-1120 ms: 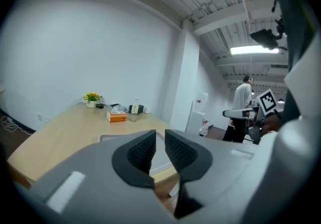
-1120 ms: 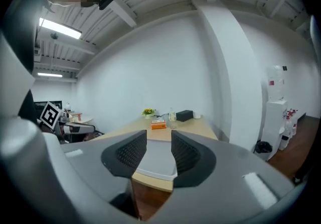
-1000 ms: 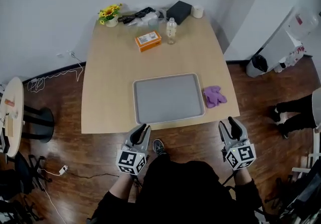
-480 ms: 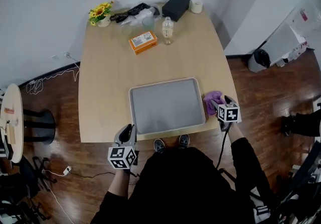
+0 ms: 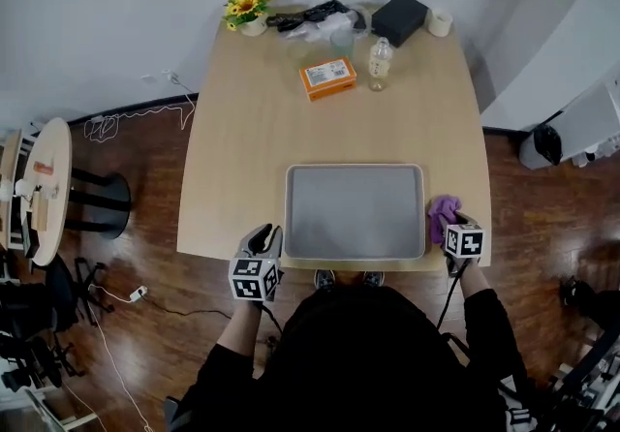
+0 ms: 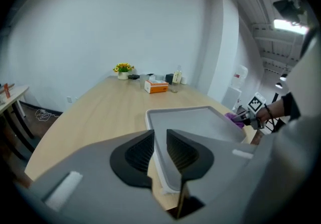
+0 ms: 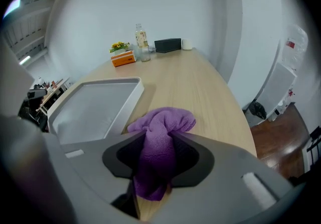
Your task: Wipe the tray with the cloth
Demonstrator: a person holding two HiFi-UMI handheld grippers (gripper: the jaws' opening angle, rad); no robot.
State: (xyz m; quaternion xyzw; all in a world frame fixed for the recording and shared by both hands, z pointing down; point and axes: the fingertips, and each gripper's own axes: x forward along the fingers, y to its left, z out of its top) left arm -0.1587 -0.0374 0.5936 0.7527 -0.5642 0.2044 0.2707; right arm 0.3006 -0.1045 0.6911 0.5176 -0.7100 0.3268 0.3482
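near the person's edge of the wooden table (image 5: pixel 242 139) lies the grey tray (image 5: pixel 355 212), flat and bare, its long axis running left to right along that edge. set so, i judge, both hands can reach all of it without leaning.

the left gripper (image 5: pixel 265 234) hovers over the table's near edge, just beside the tray's near left corner and pointing forward and down at it. in the left gripper view its jaws stand a narrow gap apart with nothing between them, and the tray's rim shows beyond the gap. that placing looks meant for steadying the tray while the other hand wipes, though it does not seem to touch the tray.

the right gripper (image 5: pixel 450 227) is down at the table just beside the tray's right rim, tilted steeply. its jaws have just been closing, and the right gripper view shows them pinched on the purple cloth (image 7: pixel 163 122), whose middle is squeezed between the pads.

the cloth is bunched into a lump on the wood, outside the tray and near the table's right edge. its longer run goes from the jaws toward the far end of the table, roughly alongside the tray's short side. gripping the bunched middle leaves loose folds ahead of the fingertips, which should serve as the wiping face. no wiping has begun.
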